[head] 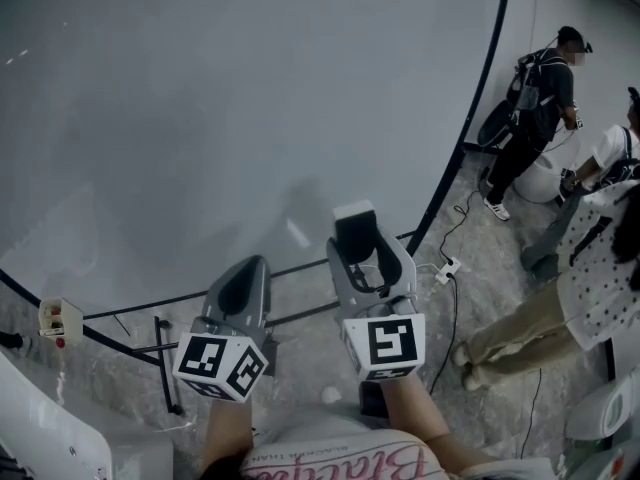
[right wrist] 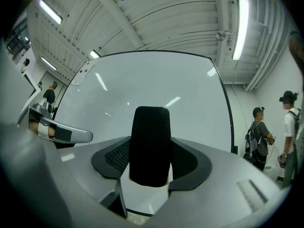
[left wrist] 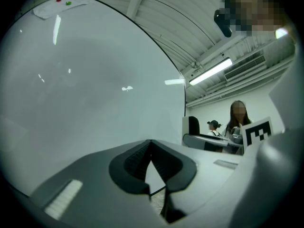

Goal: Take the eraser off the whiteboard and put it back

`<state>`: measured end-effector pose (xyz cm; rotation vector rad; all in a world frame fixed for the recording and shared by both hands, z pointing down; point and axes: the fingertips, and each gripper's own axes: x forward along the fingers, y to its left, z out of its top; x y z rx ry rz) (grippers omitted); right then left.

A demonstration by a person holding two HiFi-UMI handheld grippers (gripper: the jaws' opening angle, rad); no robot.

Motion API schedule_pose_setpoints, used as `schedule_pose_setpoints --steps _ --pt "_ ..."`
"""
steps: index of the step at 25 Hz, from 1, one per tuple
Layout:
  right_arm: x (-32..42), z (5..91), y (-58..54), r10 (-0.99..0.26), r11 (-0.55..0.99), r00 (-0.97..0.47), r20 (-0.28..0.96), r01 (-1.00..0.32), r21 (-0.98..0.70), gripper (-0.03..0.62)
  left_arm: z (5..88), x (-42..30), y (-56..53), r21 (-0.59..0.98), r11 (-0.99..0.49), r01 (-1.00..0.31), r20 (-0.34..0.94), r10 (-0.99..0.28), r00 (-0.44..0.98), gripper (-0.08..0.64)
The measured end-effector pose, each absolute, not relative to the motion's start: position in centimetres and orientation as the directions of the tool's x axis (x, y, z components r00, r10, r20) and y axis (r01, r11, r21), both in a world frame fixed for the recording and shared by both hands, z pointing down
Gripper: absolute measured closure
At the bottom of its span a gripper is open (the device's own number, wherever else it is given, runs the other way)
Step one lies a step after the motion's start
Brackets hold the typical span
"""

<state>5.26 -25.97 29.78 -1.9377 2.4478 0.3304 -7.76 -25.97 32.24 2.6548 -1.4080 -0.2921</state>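
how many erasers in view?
1. The eraser is clamped in the right gripper, in front of the whiteboard. None on the board's visible part; others may be hidden.

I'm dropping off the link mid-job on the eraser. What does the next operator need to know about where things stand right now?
Left hand-held gripper: jaws together, nothing between them, held in front of the large white whiteboard.
Right hand-held gripper: closed on the black felt block eraser with a white back, facing the board.
Done: the eraser is in the right grip. Whether it touches the board cannot be told from these views.
Left: press the eraser back onto the whiteboard, open the right jaws and pull away.
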Motion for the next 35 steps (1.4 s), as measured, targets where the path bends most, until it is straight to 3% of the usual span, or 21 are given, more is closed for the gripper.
schedule_pose_setpoints --steps 35 --pt "2.4 27.3 -38.4 -0.942 0.287 -0.320 -0.105 -0.926 0.246 0.342 32.6 -9.4 -32.6 0.195 -0.475 -0.858 -0.083 -0.880 0.468 0.561"
